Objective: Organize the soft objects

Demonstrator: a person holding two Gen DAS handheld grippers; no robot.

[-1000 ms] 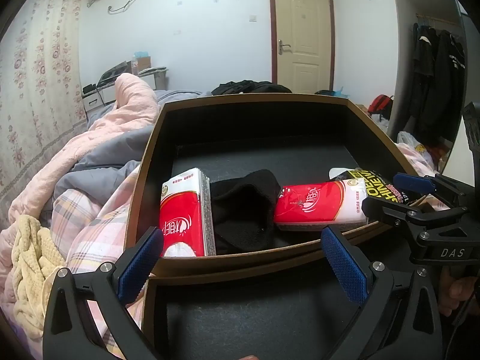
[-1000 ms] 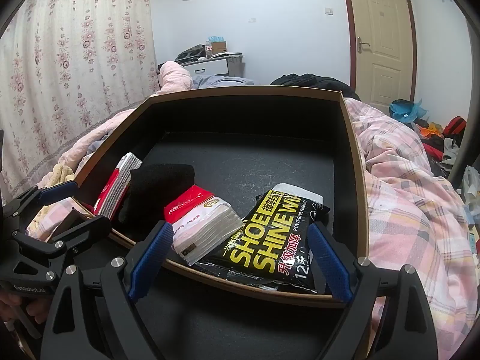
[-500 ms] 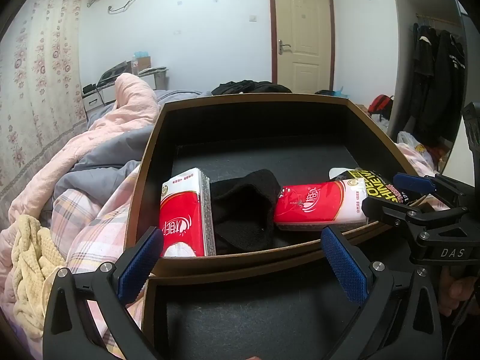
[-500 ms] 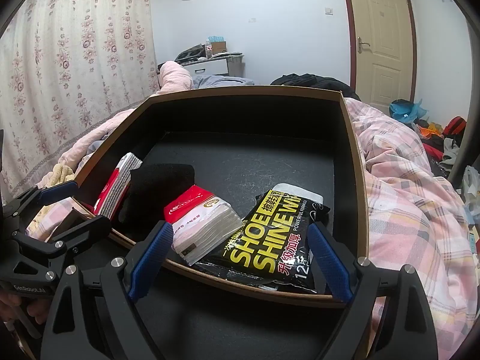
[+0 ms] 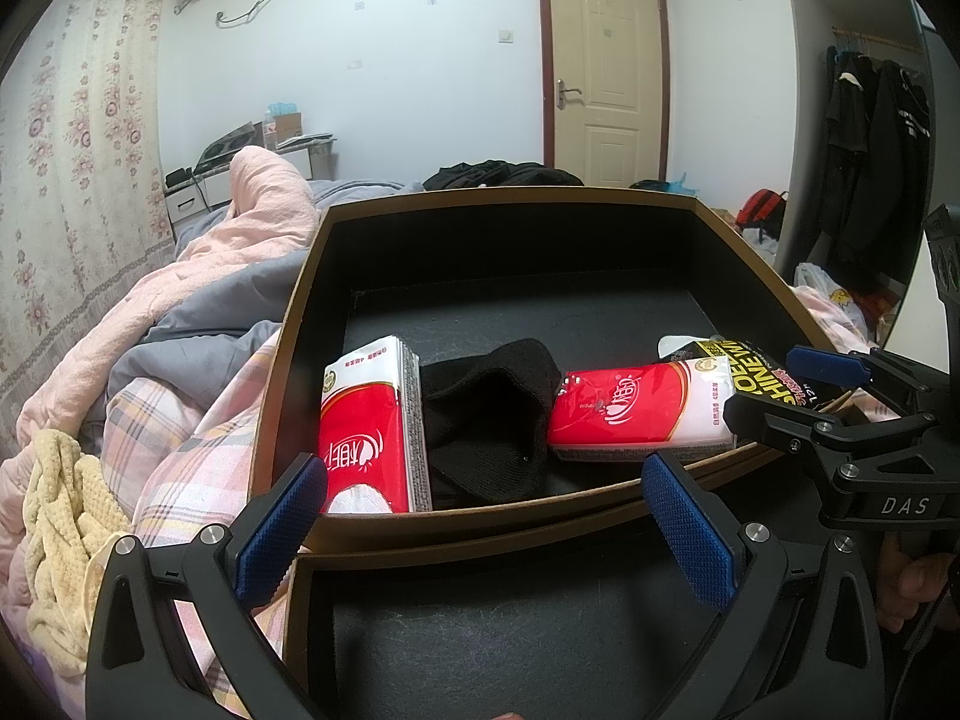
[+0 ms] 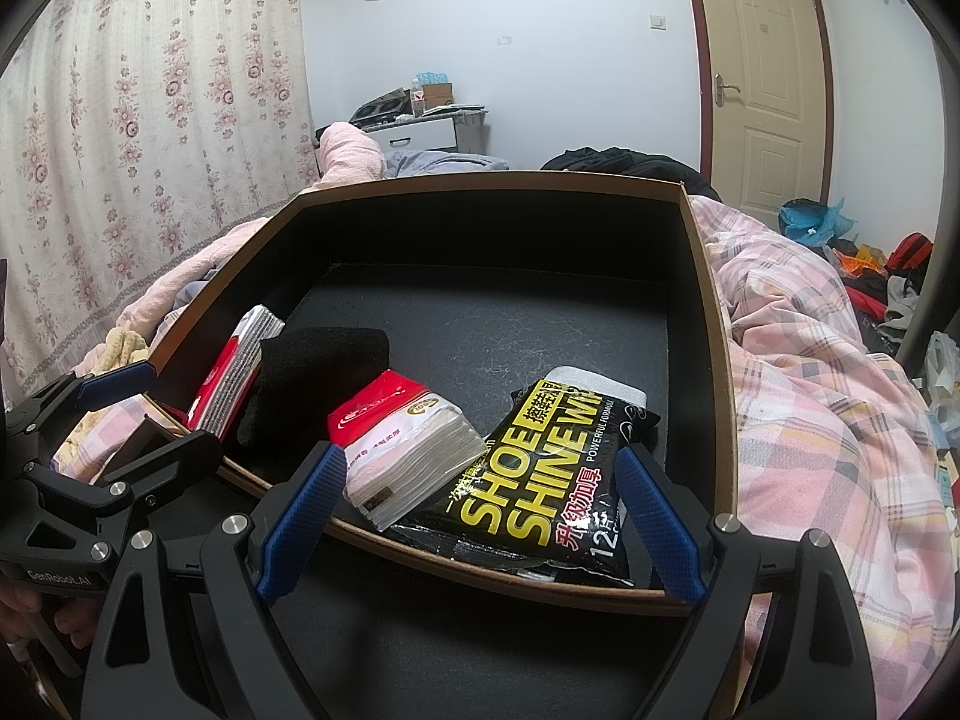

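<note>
The left gripper (image 5: 480, 522) has its fingers spread wide with nothing between them. Just beyond its fingertips, inside the open tray (image 5: 480, 198), an upright tissue pack (image 5: 366, 426), a black sock (image 5: 486, 414) and a second tissue pack (image 5: 636, 414) sit in a row. The right gripper (image 6: 480, 516) is equally wide and empty; the shoe wipes pack (image 6: 540, 474) lies ahead of its fingers.
</note>
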